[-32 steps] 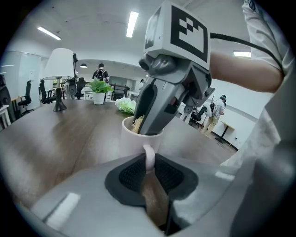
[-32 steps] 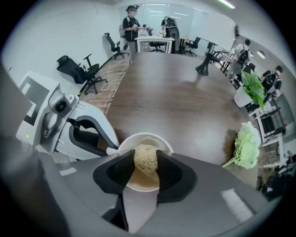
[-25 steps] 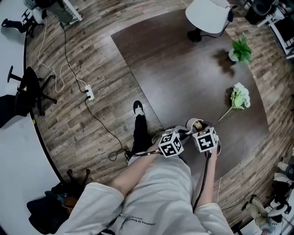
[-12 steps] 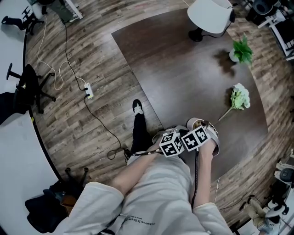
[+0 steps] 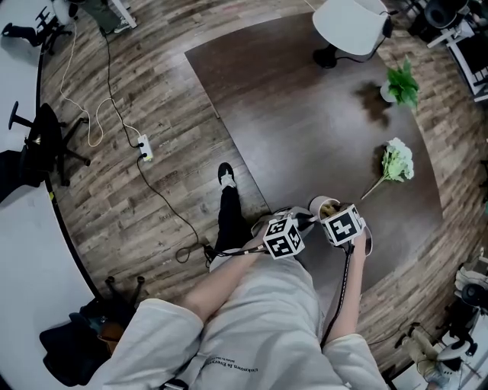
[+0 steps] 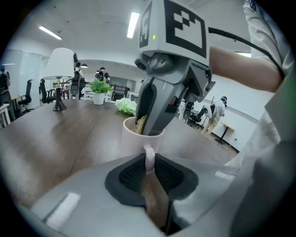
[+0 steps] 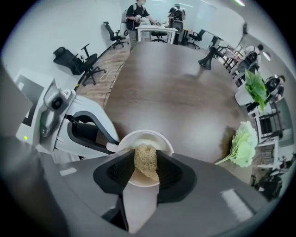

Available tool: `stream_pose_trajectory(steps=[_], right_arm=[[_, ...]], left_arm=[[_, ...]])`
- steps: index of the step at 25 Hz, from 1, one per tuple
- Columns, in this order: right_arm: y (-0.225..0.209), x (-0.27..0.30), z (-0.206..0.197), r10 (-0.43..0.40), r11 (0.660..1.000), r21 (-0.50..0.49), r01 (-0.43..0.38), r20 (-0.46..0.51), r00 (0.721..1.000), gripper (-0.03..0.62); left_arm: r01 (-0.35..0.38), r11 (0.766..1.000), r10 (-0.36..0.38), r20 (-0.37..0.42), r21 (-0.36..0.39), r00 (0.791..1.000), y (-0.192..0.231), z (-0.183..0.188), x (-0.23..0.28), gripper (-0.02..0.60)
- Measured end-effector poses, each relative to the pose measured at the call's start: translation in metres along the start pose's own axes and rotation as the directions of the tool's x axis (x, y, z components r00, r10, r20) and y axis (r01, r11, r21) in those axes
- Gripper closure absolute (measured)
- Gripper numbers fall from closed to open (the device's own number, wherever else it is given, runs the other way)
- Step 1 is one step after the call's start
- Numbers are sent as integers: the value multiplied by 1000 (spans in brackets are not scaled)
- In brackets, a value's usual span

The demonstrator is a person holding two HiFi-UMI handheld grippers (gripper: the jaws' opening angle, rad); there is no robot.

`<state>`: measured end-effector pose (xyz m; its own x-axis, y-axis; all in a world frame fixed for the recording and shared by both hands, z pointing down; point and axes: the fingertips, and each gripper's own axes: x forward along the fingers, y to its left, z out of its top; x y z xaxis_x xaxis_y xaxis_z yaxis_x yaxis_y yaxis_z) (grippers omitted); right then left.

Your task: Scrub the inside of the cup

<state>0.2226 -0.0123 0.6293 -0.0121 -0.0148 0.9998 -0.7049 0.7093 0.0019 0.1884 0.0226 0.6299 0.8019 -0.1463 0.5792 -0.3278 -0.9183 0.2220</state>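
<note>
Grippers: two, both gripping. At lower centre of its own view, the left gripper (image 6: 149,162) has its jaws pinched on the handle of the one white ceramic cup (image 6: 132,138). The cup stands upright near the lower edge of the dark brown wooden table (image 5: 305,114). The right gripper (image 7: 145,169) is clamped on one tan fibrous scrub pad (image 7: 146,159), set into the cup's mouth; its body blocks the cup's inside from the left gripper view. Further right in the head view: one white-green flower bunch (image 5: 398,161), lying flat; one potted green plant (image 5: 401,84); one white-shaded lamp (image 5: 347,23), upper right.
</note>
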Motion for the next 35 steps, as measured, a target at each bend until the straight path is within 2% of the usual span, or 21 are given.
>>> stream_pose_trajectory(steps=[3,6,9,11,14,16,19,21,23,25,27,29,33,35], right_arm=[[-4,-10,9,68,995,68,-78,137,988,428],[-7,-24,10,103,987,99,-130,235,967,428],[-16,-45,7,109,973,152,-171,351,930,428],[-27,-64,3,71,966,192,-171,440,895,427],[-48,-90,-6,-34,959,255,-125,539,841,427],[-59,-99,-14,-96,960,270,-68,549,830,427],[-72,-94,-27,-162,966,256,33,501,850,425],[-74,-79,-42,-191,971,214,108,419,888,425],[-67,-60,-59,-182,978,156,137,329,926,425],[-47,-43,-69,-108,991,108,79,292,950,425],[-20,-33,-70,-16,998,68,-5,298,955,425],[5,-28,-65,48,998,16,-55,303,952,425],[41,-24,-46,110,992,-91,-85,322,940,425],[50,-22,-38,101,989,-139,-58,327,939,425]], left_arm=[[5,1000,-5,-6,1,1000,0,0,-1,523],[14,1000,-14,-21,8,1000,-2,-2,0,523],[14,1000,-13,-35,11,999,-2,-3,1,523],[10,1000,-10,-44,15,999,-2,-2,1,523],[8,1000,-7,-56,22,998,-4,-3,2,525],[7,1000,-5,-63,24,998,-5,-4,2,525],[-1,1000,2,-66,16,998,-5,-5,4,526],[-7,1000,7,-64,6,998,-4,-5,4,525],[-13,1000,13,-64,2,998,-5,-4,5,525],[-16,1000,16,-66,2,998,-6,-4,6,525],[-15,1000,16,-68,5,998,-7,-3,7,526],[-13,1000,14,-72,5,997,-8,-2,8,526],[-11,1000,12,-82,9,997,-9,-2,11,528],[-10,1000,11,-86,10,996,-10,-2,10,528]])
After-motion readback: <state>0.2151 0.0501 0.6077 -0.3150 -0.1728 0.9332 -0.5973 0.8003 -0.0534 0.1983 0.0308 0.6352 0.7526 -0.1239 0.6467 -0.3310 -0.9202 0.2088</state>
